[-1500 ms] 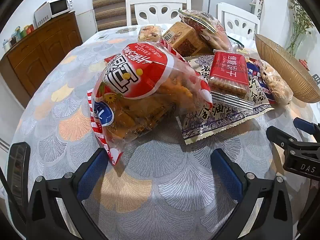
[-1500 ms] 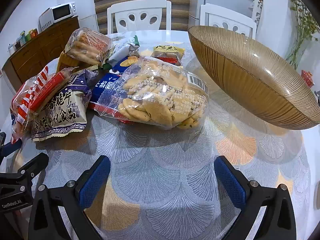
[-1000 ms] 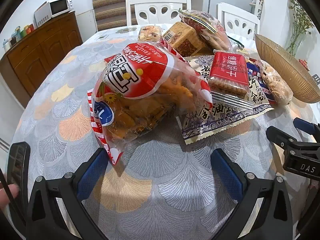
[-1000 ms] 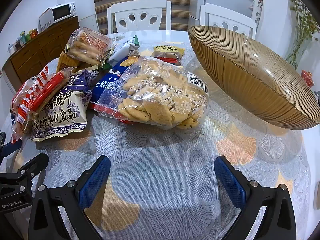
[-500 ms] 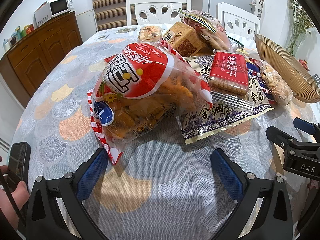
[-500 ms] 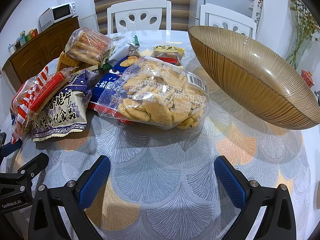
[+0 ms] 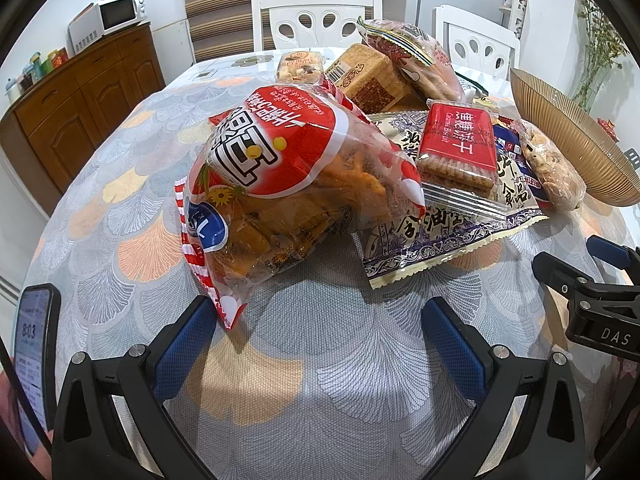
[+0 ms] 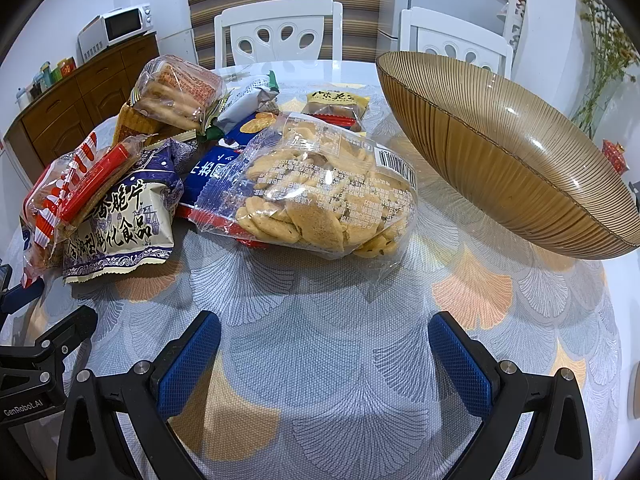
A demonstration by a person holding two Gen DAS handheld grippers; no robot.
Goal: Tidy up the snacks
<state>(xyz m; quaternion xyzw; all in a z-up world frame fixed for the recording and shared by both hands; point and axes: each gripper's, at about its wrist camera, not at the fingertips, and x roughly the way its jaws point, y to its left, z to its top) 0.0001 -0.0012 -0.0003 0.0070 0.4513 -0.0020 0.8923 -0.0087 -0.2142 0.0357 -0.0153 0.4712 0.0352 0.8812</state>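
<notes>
A pile of snack packs lies on the patterned tablecloth (image 7: 120,184). In the left wrist view a big red-and-clear bag of orange chips (image 7: 288,176) sits nearest, its corner just ahead of my open left gripper (image 7: 318,316). Behind it lie a red biscuit pack (image 7: 458,146) and a blue-white bag (image 7: 448,236). In the right wrist view a clear bag of round crackers (image 8: 324,204) rests ahead of my open right gripper (image 8: 324,332). A ribbed amber bowl (image 8: 520,160) stands to its right. Both grippers hold nothing.
A phone (image 7: 32,360) with a lit screen is held by a hand at the left edge. Two white chairs (image 8: 276,32) stand behind the table, a wooden sideboard (image 7: 76,96) with a microwave (image 7: 108,20) at the left. Bare cloth lies in front of each gripper.
A hand has picked up the phone at the left edge and its screen now shows lit. Neither gripper nor any snack has moved.
</notes>
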